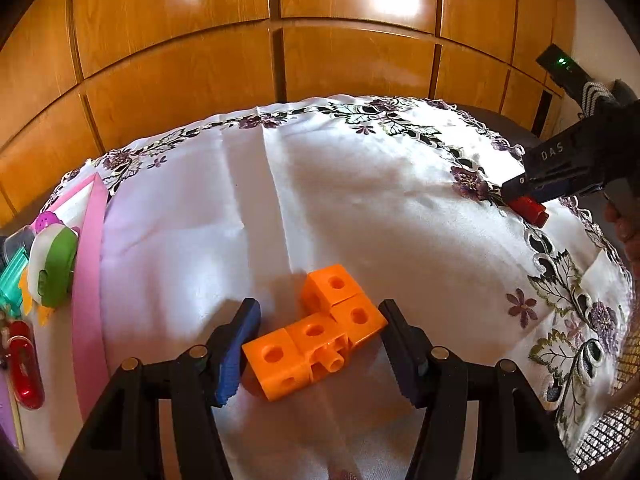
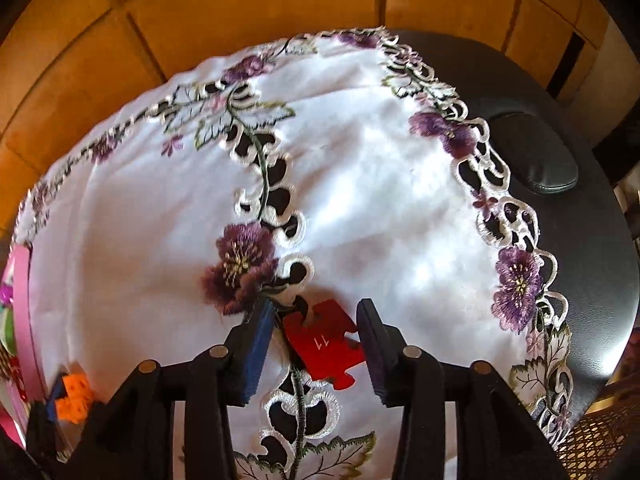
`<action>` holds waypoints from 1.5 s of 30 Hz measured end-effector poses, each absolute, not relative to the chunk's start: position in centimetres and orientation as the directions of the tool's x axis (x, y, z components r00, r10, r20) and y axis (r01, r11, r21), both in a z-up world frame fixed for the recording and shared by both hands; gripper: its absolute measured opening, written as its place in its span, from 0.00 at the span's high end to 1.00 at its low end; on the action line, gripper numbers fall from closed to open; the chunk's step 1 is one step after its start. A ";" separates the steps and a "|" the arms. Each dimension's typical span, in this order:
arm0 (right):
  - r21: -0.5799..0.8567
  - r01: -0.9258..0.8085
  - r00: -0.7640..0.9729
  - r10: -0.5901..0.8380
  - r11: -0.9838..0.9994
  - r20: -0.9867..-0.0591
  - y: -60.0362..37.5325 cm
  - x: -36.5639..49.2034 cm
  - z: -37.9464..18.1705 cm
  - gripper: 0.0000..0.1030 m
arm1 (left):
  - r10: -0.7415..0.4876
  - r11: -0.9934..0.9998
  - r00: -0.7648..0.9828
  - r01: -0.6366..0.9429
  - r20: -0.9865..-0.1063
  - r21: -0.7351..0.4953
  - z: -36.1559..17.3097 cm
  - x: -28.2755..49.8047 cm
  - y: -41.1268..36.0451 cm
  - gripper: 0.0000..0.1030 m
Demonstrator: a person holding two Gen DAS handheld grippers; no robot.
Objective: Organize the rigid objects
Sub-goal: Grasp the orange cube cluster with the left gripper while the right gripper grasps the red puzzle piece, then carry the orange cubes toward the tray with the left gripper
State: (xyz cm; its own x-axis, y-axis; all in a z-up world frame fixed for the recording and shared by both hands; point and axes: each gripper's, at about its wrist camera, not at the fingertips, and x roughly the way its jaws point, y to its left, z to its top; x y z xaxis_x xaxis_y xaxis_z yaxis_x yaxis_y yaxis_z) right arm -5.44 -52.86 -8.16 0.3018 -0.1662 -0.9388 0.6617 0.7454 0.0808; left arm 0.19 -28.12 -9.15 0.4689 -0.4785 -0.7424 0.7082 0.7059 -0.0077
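Left wrist, room: white tablecloth [image 1: 320, 200] lies bare through mid-frame; its embroidered edge curves along top and right; a pink tray [image 1: 90, 280] of toys sits at the left edge.
Left wrist, count: four joined orange cubes [image 1: 320, 328], lower centre.
Left wrist, claw: left gripper [image 1: 320, 348] spread wide, fingers flanking the cubes, contact unclear.
Right wrist, room: cloth edge at right, black table [image 2: 580, 260] beyond.
Right wrist, count: one red puzzle piece [image 2: 324, 344], lower centre.
Right wrist, claw: right gripper [image 2: 316, 352] apart, straddling the piece.
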 end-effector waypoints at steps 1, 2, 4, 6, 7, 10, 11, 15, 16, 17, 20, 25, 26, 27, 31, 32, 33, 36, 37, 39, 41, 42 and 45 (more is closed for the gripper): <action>0.072 0.659 0.297 -0.171 0.748 -0.940 -52.8 -5.4 -8.2 0.58 | -0.479 0.706 0.469 0.708 -0.742 -0.008 -9.2 0.2 -28.1 0.40; 0.065 0.659 0.291 -0.174 0.750 -0.941 -52.8 -5.4 -8.3 0.58 | -0.481 0.706 0.470 0.708 -0.740 -0.009 -9.2 0.2 -28.1 0.40; 0.037 0.650 0.267 -0.182 0.759 -0.946 -52.6 -5.3 -8.6 0.58 | -0.483 0.706 0.470 0.708 -0.739 -0.011 -9.2 0.2 -28.0 0.40; -0.009 0.621 0.249 -0.208 0.784 -0.946 -51.9 -4.9 -8.6 0.66 | -0.485 0.706 0.470 0.708 -0.737 -0.012 -9.2 0.2 -28.0 0.40; -0.040 0.608 0.241 -0.232 0.793 -0.942 -51.5 -4.7 -8.5 0.67 | -0.486 0.706 0.470 0.708 -0.737 -0.014 -9.2 0.2 -27.9 0.40; -0.115 0.559 0.247 -0.297 0.821 -0.922 -50.1 -4.2 -8.0 0.67 | -0.490 0.706 0.469 0.708 -0.735 -0.018 -9.2 0.2 -27.9 0.40; -0.106 0.553 0.270 -0.299 0.826 -0.915 -50.0 -4.2 -7.7 0.67 | -0.490 0.706 0.470 0.708 -0.734 -0.018 -9.2 0.2 -27.9 0.40; -0.049 0.522 0.399 -0.295 0.851 -0.868 -49.1 -4.2 -5.6 0.67 | -0.491 0.706 0.470 0.708 -0.734 -0.018 -9.2 0.2 -27.9 0.40; -0.023 0.497 0.422 -0.265 0.867 -0.867 -48.8 -4.1 -5.5 0.67 | -0.491 0.706 0.470 0.708 -0.733 -0.018 -9.2 0.1 -27.9 0.40; -0.012 0.475 0.422 -0.240 0.880 -0.874 -48.4 -3.7 -5.7 0.67 | -0.491 0.706 0.470 0.708 -0.734 -0.018 -9.2 0.2 -27.9 0.40; -0.038 0.382 0.398 -0.201 0.923 -0.895 -46.5 -2.6 -6.5 0.67 | -0.491 0.706 0.470 0.708 -0.734 -0.018 -9.2 0.2 -27.9 0.40; -0.138 0.278 0.344 -0.232 0.951 -0.910 -44.1 -1.8 -8.0 0.67 | -0.492 0.706 0.470 0.708 -0.733 -0.019 -9.2 0.2 -27.8 0.40; -0.154 0.271 0.328 -0.242 0.950 -0.913 -44.1 -1.6 -8.3 0.67 | -0.491 0.706 0.470 0.708 -0.733 -0.019 -9.2 0.2 -27.8 0.40; -0.162 0.268 0.320 -0.246 0.950 -0.915 -44.0 -1.7 -8.6 0.67 | -0.491 0.706 0.470 0.708 -0.733 -0.018 -9.2 0.2 -27.8 0.40; -0.163 0.264 0.320 -0.246 0.951 -0.915 -44.0 -1.7 -8.7 0.67 | -0.492 0.706 0.470 0.708 -0.733 -0.019 -9.2 0.1 -27.8 0.40; -0.166 0.262 0.321 -0.248 0.951 -0.914 -44.0 -1.9 -8.6 0.67 | -0.492 0.706 0.470 0.708 -0.733 -0.019 -9.2 0.2 -27.8 0.40; -0.171 0.259 0.320 -0.251 0.951 -0.913 -44.0 -1.9 -8.6 0.67 | -0.492 0.706 0.470 0.708 -0.733 -0.019 -9.3 0.2 -27.8 0.40; -0.185 0.251 0.319 -0.261 0.950 -0.911 -43.7 -1.8 -8.7 0.67 | -0.492 0.706 0.471 0.708 -0.732 -0.018 -9.3 0.2 -27.8 0.40; -0.187 0.249 0.319 -0.263 0.950 -0.911 -43.7 -1.8 -8.7 0.67 | -0.492 0.706 0.471 0.708 -0.732 -0.018 -9.3 0.2 -27.8 0.40; -0.189 0.247 0.319 -0.264 0.950 -0.910 -43.7 -1.7 -8.7 0.67 | -0.492 0.706 0.471 0.708 -0.732 -0.019 -9.2 0.2 -27.8 0.40; -0.195 0.244 0.319 -0.268 0.950 -0.909 -43.6 -1.7 -8.7 0.67 | -0.492 0.706 0.471 0.708 -0.732 -0.018 -9.2 0.1 -27.8 0.40; -0.197 0.241 0.319 -0.269 0.950 -0.909 -43.6 -1.7 -8.7 0.67 | -0.492 0.706 0.471 0.708 -0.732 -0.018 -9.2 0.1 -27.8 0.40; -0.206 0.235 0.319 -0.276 0.950 -0.907 -43.4 -1.7 -8.7 0.67 | -0.492 0.706 0.471 0.708 -0.732 -0.018 -9.2 0.1 -27.8 0.40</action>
State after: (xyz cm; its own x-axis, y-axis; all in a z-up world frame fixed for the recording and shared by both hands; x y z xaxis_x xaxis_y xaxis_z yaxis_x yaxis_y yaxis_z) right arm -1.74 -43.39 -8.66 0.3195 -0.2759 -0.9065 0.2353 0.9498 -0.2061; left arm 0.14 -27.84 -9.24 0.4711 -0.4921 -0.7320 0.7084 0.7056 -0.0184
